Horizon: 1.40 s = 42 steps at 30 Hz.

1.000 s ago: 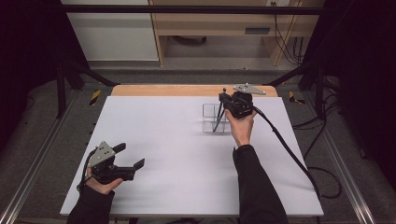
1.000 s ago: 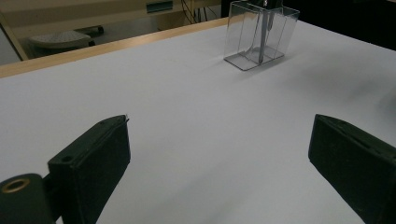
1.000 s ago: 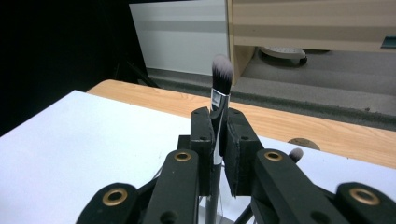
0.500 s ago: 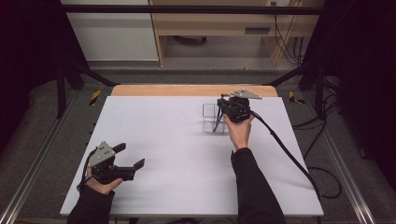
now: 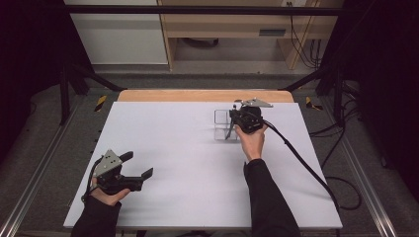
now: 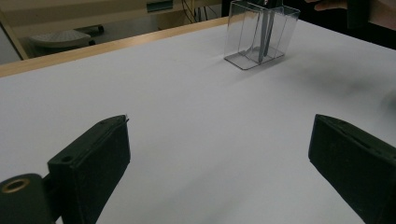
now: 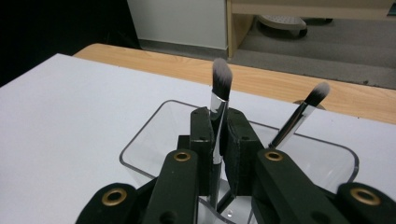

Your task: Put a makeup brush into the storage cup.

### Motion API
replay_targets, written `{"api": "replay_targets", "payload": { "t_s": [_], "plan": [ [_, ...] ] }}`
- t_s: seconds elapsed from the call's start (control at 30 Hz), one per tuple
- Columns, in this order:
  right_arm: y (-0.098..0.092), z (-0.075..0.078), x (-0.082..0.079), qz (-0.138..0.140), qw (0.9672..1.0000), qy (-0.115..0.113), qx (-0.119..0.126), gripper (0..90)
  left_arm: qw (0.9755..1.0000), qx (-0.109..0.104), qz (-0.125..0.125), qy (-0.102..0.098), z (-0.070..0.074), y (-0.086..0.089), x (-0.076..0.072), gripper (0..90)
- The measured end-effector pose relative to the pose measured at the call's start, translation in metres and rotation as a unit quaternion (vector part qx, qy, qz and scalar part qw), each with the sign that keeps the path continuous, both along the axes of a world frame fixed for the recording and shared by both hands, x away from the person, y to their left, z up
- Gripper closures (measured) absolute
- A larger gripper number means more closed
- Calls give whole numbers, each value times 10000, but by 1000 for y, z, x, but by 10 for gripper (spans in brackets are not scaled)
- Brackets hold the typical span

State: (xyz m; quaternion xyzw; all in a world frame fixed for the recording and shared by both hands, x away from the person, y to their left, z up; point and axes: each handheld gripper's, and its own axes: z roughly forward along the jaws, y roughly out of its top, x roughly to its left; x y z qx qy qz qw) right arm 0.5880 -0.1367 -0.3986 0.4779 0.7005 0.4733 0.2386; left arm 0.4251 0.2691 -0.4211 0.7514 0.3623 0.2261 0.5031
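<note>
From the high view we can barely make out what's inside the clear holder (image 5: pixel 222 126) at the far right of the white worktop (image 5: pixel 197 163). The right gripper view sorts it: right claw (image 7: pixel 218 140) clenched on a brush (image 7: pixel 219 100) over the holder, second brush (image 7: pixel 299 116) leaning inside. Left claw (image 6: pixel 219 163) sits released, near edge.
</note>
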Motion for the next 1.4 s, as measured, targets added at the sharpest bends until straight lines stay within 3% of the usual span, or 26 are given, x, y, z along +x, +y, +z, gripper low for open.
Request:
{"api": "replay_targets", "payload": {
  "t_s": [0.33, 0.7, 0.9, 1.17, 1.4],
  "plan": [
    [-1, 4, -4, 65, 10000, 57, 44, 777, 10000, 7, 0, 0, -1, -1, 0, 51],
    [-2, 16, -20, 346, 9992, -81, 162, 686, 10000, -16, 13, 6, 0, 1, 0, 50],
    [-4, 24, -35, 640, 9977, -138, 159, 581, 10000, -45, 29, 37, 0, 2, 1, 50],
    [-17, 32, -53, 749, 9964, -300, 247, 377, 10000, -35, 41, 32, 0, 2, 1, 49],
    [-25, 37, -68, 847, 9954, -421, 171, 227, 10000, -39, 50, 27, 0, 2, 1, 49]
  ]
}}
